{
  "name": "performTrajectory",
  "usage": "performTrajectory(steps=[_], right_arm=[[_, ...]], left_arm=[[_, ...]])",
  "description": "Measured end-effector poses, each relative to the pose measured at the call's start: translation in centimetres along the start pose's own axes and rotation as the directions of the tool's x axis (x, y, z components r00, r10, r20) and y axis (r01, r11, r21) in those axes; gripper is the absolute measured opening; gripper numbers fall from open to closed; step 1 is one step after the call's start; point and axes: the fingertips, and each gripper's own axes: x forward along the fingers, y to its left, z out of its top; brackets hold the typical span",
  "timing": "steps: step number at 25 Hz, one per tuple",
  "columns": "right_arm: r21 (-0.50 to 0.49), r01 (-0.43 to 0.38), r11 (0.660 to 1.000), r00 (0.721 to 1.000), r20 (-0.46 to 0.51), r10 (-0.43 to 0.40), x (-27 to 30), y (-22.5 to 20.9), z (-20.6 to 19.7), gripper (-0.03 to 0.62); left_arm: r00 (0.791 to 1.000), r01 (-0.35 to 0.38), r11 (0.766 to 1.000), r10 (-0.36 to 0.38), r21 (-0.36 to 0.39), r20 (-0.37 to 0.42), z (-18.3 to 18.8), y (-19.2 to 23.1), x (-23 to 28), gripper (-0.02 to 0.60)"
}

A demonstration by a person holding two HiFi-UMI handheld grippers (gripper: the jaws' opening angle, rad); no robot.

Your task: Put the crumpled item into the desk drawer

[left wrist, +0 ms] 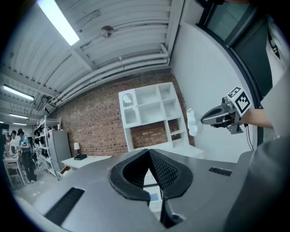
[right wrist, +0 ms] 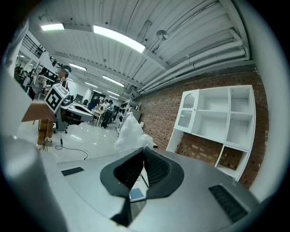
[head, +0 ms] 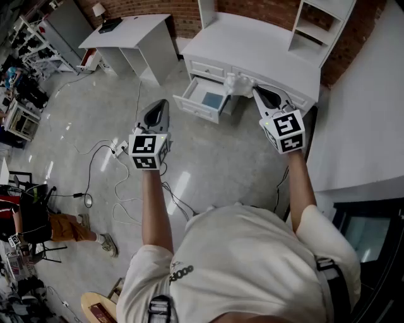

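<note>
The crumpled item [head: 238, 82] is white, perhaps slightly translucent. The desk [head: 252, 44] and its drawer [head: 189, 104] are white, with a pale blue patch [head: 213, 99] inside. The left gripper [head: 160, 103] and right gripper [head: 255, 90] are grey with black ribbed pads [left wrist: 165, 170] and black-and-white marker squares. The far brick wall [head: 183, 9] is red-brown and the floor [head: 208, 164] glossy pale grey.

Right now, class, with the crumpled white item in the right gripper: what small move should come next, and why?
Probably shift the right gripper slightly left in the head view and lower it. Its fingers are shut on the crumpled white item, which shows just right of the open drawer, not yet over it.
</note>
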Motion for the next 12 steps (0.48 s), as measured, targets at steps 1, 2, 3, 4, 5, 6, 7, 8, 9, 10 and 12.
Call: performTrajectory(steps=[1,2,3,4,5,6,7,8,9,10,12], right_arm=[[0.0,-0.002,1.0,1.0,-0.003,0.002,-0.1,-0.1,-0.2,0.008],[0.0,-0.004,1.0,1.0,-0.005,0.004,-0.2,-0.3,-0.4,0.008],[0.001,-0.006,1.0,1.0,-0.003,0.006,-0.3,-0.4,-0.5,0.008],[0.004,-0.008,1.0,1.0,0.002,0.008,-0.4,-0.6,-0.6,0.008],[0.01,-0.01,1.0,1.0,0.01,0.01,-0.6,-0.7,-0.6,0.008],[0.018,-0.013,1.0,1.0,0.019,0.013,-0.8,-0.8,-0.7,0.008],[0.027,-0.016,0.999,1.0,0.025,0.016,-1.0,-1.0,-0.7,0.008],[0.034,-0.02,0.999,0.999,0.029,0.019,-1.1,-1.1,-0.7,0.008],[0.038,-0.023,0.999,0.999,0.032,0.022,-1.3,-1.2,-0.7,0.008],[0.04,-0.028,0.999,0.999,0.034,0.026,-1.4,-1.4,-0.9,0.008],[0.043,-0.034,0.998,0.999,0.036,0.033,-1.8,-1.9,-1.2,0.008]], left_arm=[[1.0,-0.001,1.0,0.001,0.001,-0.002,0.0,-0.2,0.1,0.018],[1.0,-0.001,1.0,0.001,0.003,-0.004,0.0,-0.4,0.1,0.018],[1.0,-0.002,1.0,0.002,0.004,-0.005,0.0,-0.6,0.2,0.018],[1.0,-0.003,1.0,0.003,0.005,-0.007,0.1,-0.8,0.3,0.018],[1.0,-0.004,1.0,0.004,0.006,-0.01,0.1,-1.0,0.3,0.018],[1.0,-0.005,1.0,0.005,0.007,-0.013,0.1,-1.3,0.3,0.018],[1.0,-0.007,1.0,0.007,0.007,-0.017,0.1,-1.5,0.2,0.018],[1.0,-0.008,1.0,0.009,0.008,-0.021,0.2,-1.7,0.2,0.018],[1.0,-0.01,1.0,0.01,0.008,-0.023,0.3,-1.9,0.2,0.018],[1.0,-0.013,1.0,0.013,0.008,-0.026,0.4,-2.2,0.1,0.018],[0.999,-0.02,1.0,0.02,0.006,-0.03,0.6,-2.9,0.1,0.018]])
